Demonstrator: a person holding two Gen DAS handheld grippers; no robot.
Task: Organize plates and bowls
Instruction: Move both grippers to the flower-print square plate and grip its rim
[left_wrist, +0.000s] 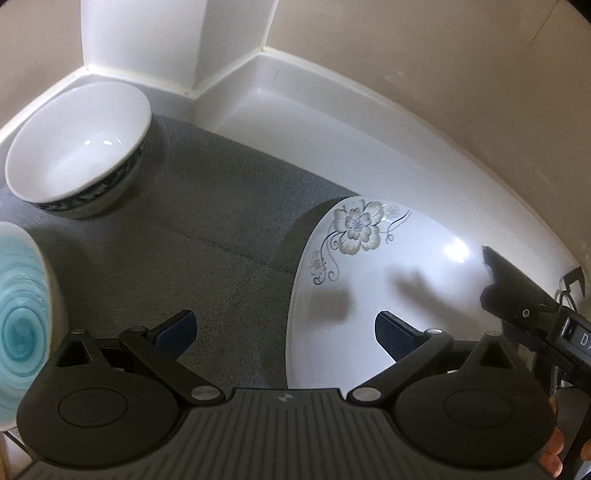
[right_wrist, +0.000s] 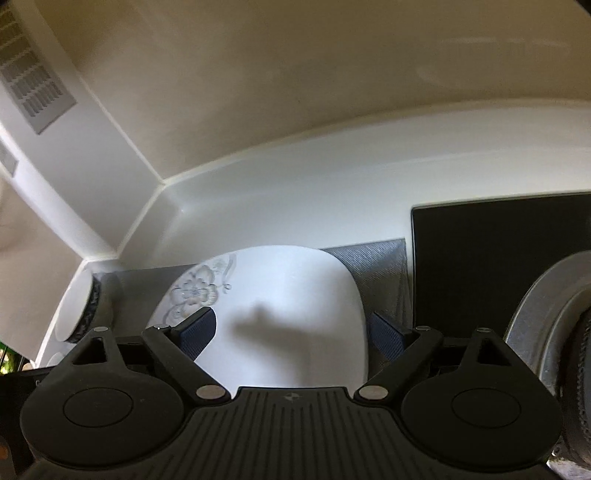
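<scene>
— Looking at the floral plate (left_wrist: 388, 280) first: it lies flat on the grey mat (left_wrist: 207, 236), white, with a flower print near its far edge. Where is it cut off?

— Its near rim disappears behind the left gripper (left_wrist: 284, 330), and the right gripper (left_wrist: 496, 275) covers its right edge in the left wrist view. In the right wrist view the same plate (right_wrist: 288, 302) sits between the right gripper's (right_wrist: 290, 330) spread fingers (right_wrist: 197, 328), which hold nothing.

— And the left one?

— Spread apart too, empty; one finger (left_wrist: 177, 328) is over the mat, the other over the plate.

— Other dishes?

— A white bowl (left_wrist: 79, 146) with a dark patterned outside stands upright on the mat near the corner of the counter (left_wrist: 295, 114), well apart from the plate. A dish with a teal swirl (left_wrist: 22, 325) shows at the left border, mostly cropped; whether it is a plate or bowl I cannot tell.

— Anything on the right?

— A black flat panel (right_wrist: 491, 266) and part of a metal pan (right_wrist: 546, 317), blurred and cropped.
</scene>
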